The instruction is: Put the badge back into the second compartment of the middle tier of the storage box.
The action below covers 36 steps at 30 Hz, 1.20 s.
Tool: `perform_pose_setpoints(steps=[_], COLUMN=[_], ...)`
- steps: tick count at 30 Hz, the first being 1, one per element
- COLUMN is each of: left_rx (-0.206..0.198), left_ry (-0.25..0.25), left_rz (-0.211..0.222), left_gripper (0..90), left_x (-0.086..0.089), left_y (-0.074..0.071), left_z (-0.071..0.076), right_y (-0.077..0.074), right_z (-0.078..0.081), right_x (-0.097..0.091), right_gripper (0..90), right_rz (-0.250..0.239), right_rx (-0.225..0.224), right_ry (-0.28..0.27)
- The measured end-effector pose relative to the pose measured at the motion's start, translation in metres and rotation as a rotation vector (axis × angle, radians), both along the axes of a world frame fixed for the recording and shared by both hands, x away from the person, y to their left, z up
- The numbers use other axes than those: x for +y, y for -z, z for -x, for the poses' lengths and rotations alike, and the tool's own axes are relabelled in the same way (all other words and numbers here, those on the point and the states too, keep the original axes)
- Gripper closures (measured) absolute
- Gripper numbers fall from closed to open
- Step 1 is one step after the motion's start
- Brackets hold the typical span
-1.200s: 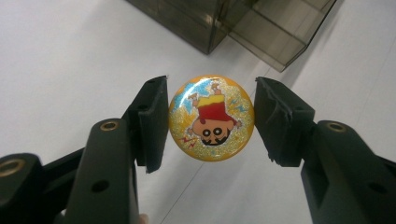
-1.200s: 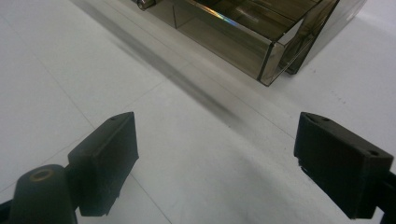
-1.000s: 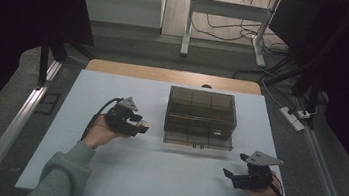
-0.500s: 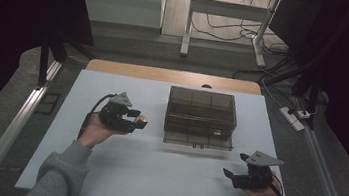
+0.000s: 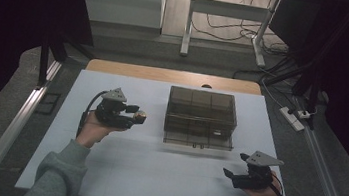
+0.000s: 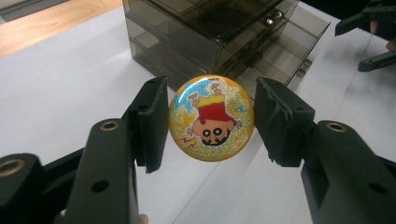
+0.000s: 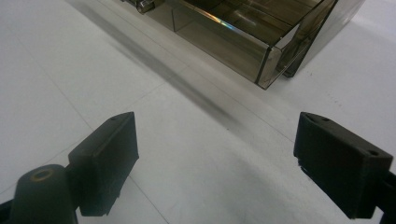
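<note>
A round yellow badge (image 6: 211,119) with a cartoon figure in red sits between the jaws of my left gripper (image 6: 212,100), which is shut on its edges. In the high view that gripper (image 5: 136,115) holds the badge (image 5: 141,118) a little above the white table (image 5: 153,176), left of a smoky transparent drawer box (image 5: 201,112). The box's bottom drawer (image 5: 198,140) is pulled out toward me. My right gripper (image 5: 235,165) hovers near the front right, its jaws wide open and nothing between them (image 7: 215,135). The open drawer's corner (image 7: 261,51) lies ahead of it.
The box (image 6: 210,28) stands just beyond the badge in the left gripper view, with the other gripper (image 6: 369,42) at the top right. A wooden strip (image 5: 175,76) borders the table's far edge. A power strip (image 5: 293,118) lies on the floor at the right.
My left gripper has drifted slightly left and away from me with the badge. The right gripper has stayed put.
</note>
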<state>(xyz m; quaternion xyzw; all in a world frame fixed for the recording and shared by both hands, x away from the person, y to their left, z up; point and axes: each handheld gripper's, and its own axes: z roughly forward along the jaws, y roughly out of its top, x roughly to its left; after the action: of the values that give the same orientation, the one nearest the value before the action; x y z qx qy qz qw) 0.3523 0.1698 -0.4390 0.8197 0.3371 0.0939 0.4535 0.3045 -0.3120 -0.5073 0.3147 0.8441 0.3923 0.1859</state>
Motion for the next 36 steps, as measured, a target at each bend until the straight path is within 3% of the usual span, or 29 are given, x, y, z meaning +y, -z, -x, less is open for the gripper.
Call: perform_pose_setpoints(steps=[17, 36], left_rx=[-0.041, -0.055], left_ry=[0.005, 0.052], left_rz=[0.059, 0.052], left_gripper=[46.4, 46.4], left_x=[-0.005, -0.028], left_y=[-0.011, -0.014], left_z=[0.003, 0.000], right_y=[0.000, -0.001], right_z=[0.000, 0.000], right_x=[0.000, 0.000], right_gripper=[13.3, 13.4], right_rz=[0.001, 0.001], right_rx=[-0.006, -0.006], right_ry=[0.005, 0.007])
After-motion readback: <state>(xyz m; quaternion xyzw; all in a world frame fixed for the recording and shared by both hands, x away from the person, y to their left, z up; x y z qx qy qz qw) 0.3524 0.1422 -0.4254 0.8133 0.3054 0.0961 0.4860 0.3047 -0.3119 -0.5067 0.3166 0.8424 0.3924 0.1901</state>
